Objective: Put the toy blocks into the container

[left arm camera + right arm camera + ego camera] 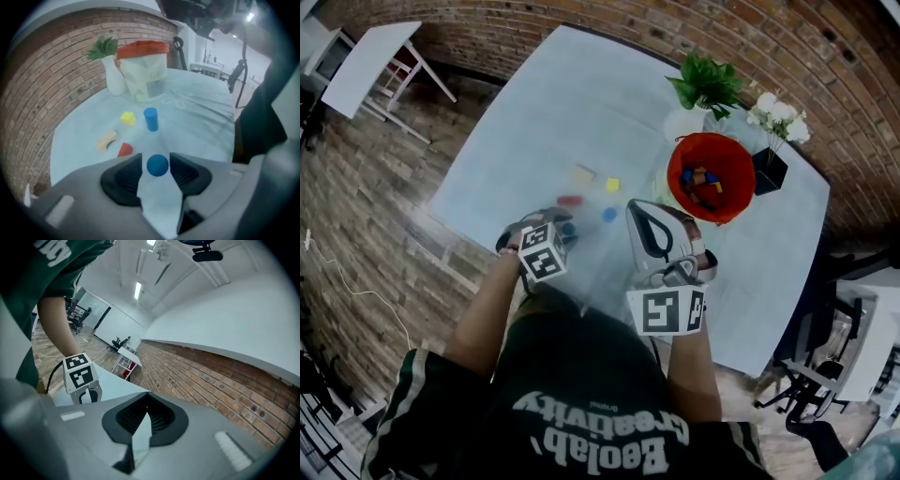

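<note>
1. Head view: Our left gripper [557, 228] points down at the worktop [544, 112] in the middle of the frame, close to the loose toy blocks. The red container [741, 202] sits at the upper right with some blocks already inside. Our right gripper [636, 208] hangs above the worktop between us and the container.

2. Left gripper view: The jaws are wide apart with a blue ball [157, 165] between them, low in the frame. The pads do not squeeze it. We think they sit around it so they can close and lift it. Above it lie a red block [125, 149], a tan block [107, 139], a yellow block [127, 118] and a tall blue block [151, 118]. The container [145, 70] stands at the top.

3. Right gripper view: The jaws are closed together and hold nothing. This gripper looks away at a brick wall [211, 376], so we think it is waiting.
</note>
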`<action>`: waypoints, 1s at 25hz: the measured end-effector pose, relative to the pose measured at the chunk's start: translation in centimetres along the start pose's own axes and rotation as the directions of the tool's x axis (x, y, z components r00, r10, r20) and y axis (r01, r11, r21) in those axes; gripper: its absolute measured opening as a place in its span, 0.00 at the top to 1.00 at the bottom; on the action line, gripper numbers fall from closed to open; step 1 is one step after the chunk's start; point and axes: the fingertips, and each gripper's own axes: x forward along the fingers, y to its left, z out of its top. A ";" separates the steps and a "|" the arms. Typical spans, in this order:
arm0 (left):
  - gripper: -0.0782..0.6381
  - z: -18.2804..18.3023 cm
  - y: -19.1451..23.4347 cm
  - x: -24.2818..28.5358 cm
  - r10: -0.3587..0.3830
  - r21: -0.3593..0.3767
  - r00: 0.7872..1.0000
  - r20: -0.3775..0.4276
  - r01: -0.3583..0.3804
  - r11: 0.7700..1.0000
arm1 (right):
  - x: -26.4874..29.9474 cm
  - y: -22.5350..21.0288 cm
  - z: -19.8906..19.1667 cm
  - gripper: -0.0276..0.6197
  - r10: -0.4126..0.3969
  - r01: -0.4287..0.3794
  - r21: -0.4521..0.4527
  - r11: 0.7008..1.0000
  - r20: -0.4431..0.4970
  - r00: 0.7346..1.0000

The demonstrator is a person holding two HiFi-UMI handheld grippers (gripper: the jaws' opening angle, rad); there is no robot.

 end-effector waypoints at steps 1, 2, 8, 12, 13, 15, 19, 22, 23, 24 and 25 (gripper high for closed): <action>0.63 -0.2 0.0 0.4 -0.007 -0.004 1.000 -0.008 0.007 1.000 | 0.0 0.0 -0.2 0.95 0.000 0.000 0.000 1.000 -0.004 1.000; 0.63 -0.4 0.0 0.8 -0.012 -0.010 1.000 -0.014 0.012 1.000 | 0.1 0.0 -0.3 0.95 0.001 -0.001 0.001 1.000 -0.008 1.000; 0.69 -1.5 -0.1 2.8 -0.025 -0.057 0.999 -0.028 0.023 0.998 | 0.2 0.0 -1.3 0.95 0.010 -0.010 0.002 1.000 -0.027 1.000; 0.69 -1.3 0.0 2.8 -0.030 -0.083 0.999 -0.023 0.028 0.996 | 0.1 -0.1 -1.5 0.95 0.011 -0.011 0.003 1.000 -0.027 1.000; 0.69 -1.0 0.2 2.6 -0.022 -0.087 1.000 -0.015 0.020 0.996 | 0.2 -0.1 -1.4 0.95 0.013 -0.013 0.007 1.000 -0.024 1.000; 0.69 -0.1 0.7 1.8 0.011 -0.094 1.000 0.007 -0.010 0.995 | 0.3 -0.1 -1.4 0.95 0.020 -0.020 0.026 0.999 -0.015 1.000; 0.69 3.3 1.9 -1.7 0.107 -0.119 0.989 0.099 -0.095 0.988 | 0.4 -0.1 -0.9 0.95 0.027 -0.028 0.057 0.998 0.008 1.000; 0.69 5.9 2.6 -5.0 0.197 -0.119 0.967 0.159 -0.180 0.977 | 0.4 -0.5 -0.1 0.95 0.022 -0.024 0.065 0.998 0.031 0.999; 0.69 6.7 2.9 -6.2 0.231 -0.119 0.956 0.179 -0.212 0.970 | 0.3 -0.6 0.2 0.95 0.021 -0.024 0.065 0.998 0.038 0.999; 0.69 7.5 3.2 -7.4 0.264 -0.119 0.944 0.200 -0.244 0.962 | 0.3 -0.6 0.5 0.95 0.022 -0.025 0.065 0.998 0.045 0.999; 0.69 8.2 3.4 -8.6 0.294 -0.119 0.930 0.221 -0.274 0.954 | 0.2 -0.6 0.7 0.95 0.022 -0.026 0.064 0.998 0.052 0.998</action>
